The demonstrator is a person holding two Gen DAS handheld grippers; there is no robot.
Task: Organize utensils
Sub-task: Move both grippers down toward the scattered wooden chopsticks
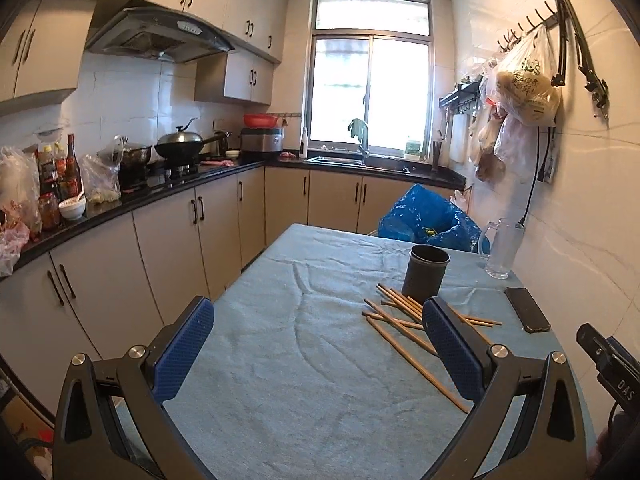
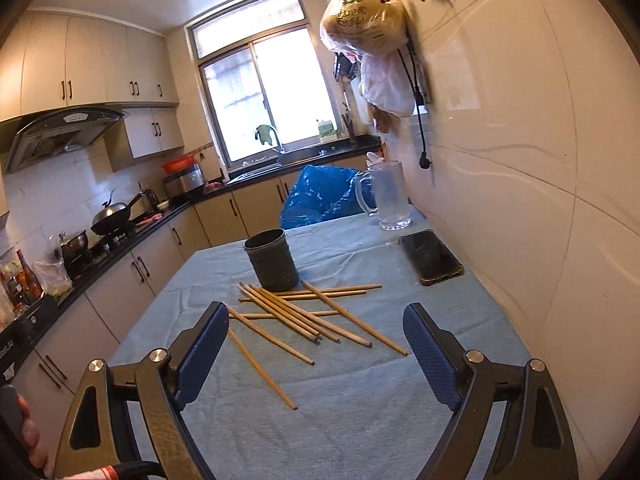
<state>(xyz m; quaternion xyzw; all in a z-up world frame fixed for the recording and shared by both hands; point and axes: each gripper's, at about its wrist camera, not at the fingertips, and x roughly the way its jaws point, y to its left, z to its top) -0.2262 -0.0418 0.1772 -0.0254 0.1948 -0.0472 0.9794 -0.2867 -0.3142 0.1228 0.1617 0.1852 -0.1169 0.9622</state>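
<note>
Several wooden chopsticks [image 2: 304, 316] lie scattered on the blue tablecloth [image 2: 352, 408], just in front of a dark round holder [image 2: 272, 258] that stands upright and looks empty. My right gripper [image 2: 316, 324] is open and empty, hovering just short of the chopsticks' near ends. In the left wrist view the chopsticks [image 1: 404, 322] and the holder [image 1: 425, 276] sit to the right of centre. My left gripper [image 1: 318, 318] is open and empty above the cloth, its right finger in front of part of the chopstick pile.
A black phone [image 2: 431, 257] and a glass pitcher [image 2: 390, 196] lie near the tiled wall on the right. A blue plastic bag [image 2: 320, 196] sits past the table's far end. Kitchen counters run along the left. The right gripper's body [image 1: 608, 360] shows at the left view's right edge.
</note>
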